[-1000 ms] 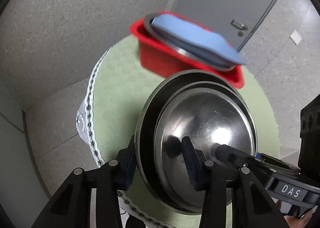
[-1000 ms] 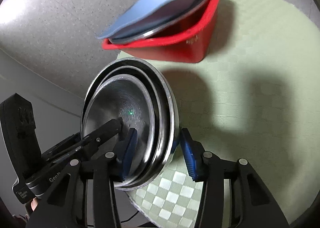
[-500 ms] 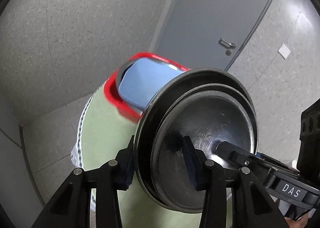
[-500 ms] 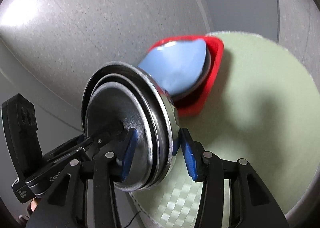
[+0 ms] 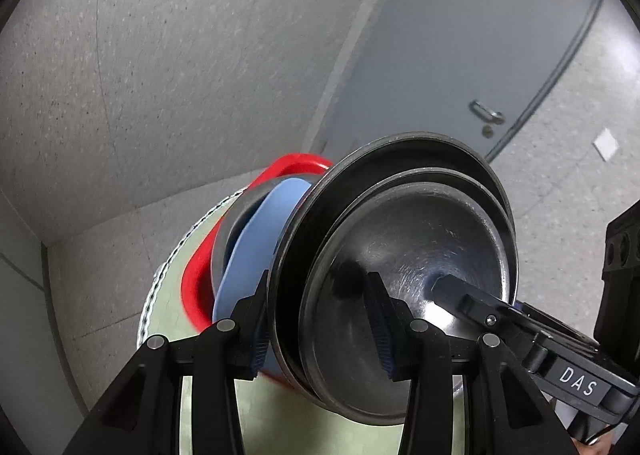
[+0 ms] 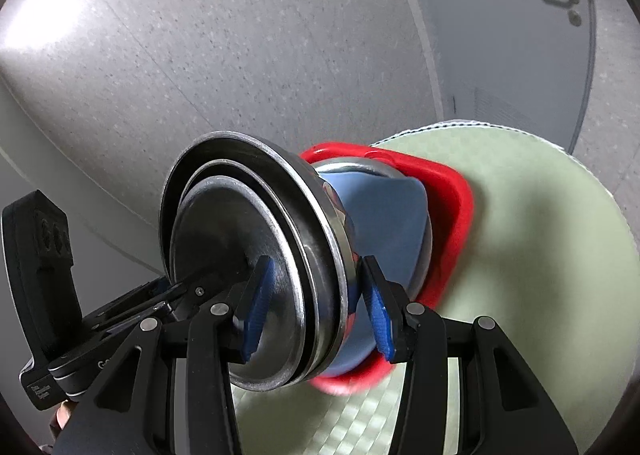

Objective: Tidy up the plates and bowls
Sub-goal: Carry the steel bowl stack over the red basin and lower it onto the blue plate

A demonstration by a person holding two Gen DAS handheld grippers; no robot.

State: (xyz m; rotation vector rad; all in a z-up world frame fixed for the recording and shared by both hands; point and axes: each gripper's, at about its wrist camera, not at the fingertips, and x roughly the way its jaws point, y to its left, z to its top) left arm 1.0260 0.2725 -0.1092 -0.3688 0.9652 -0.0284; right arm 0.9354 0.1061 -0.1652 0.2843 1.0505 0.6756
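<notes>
Because three nested round steel bowls (image 5: pixel 404 295) are too wide for a single grip, the left tool (image 5: pixel 320 319) and the right tool (image 6: pixel 316 307) each pinch opposite rims, nearly closed, holding the stack on edge. Just beyond, a red plastic tub (image 6: pixel 460 207) on the pale green chequered bench (image 6: pixel 540 255) holds a blue plate (image 6: pixel 384 223) propped in a steel dish, likely the stack's destination.

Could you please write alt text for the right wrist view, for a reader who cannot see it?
Both tools, right and left, clamp a stack of nested steel bowls tipped on edge. Just behind it, a red tub holding a blue plate sits on a round table with a green checked cloth.
</notes>
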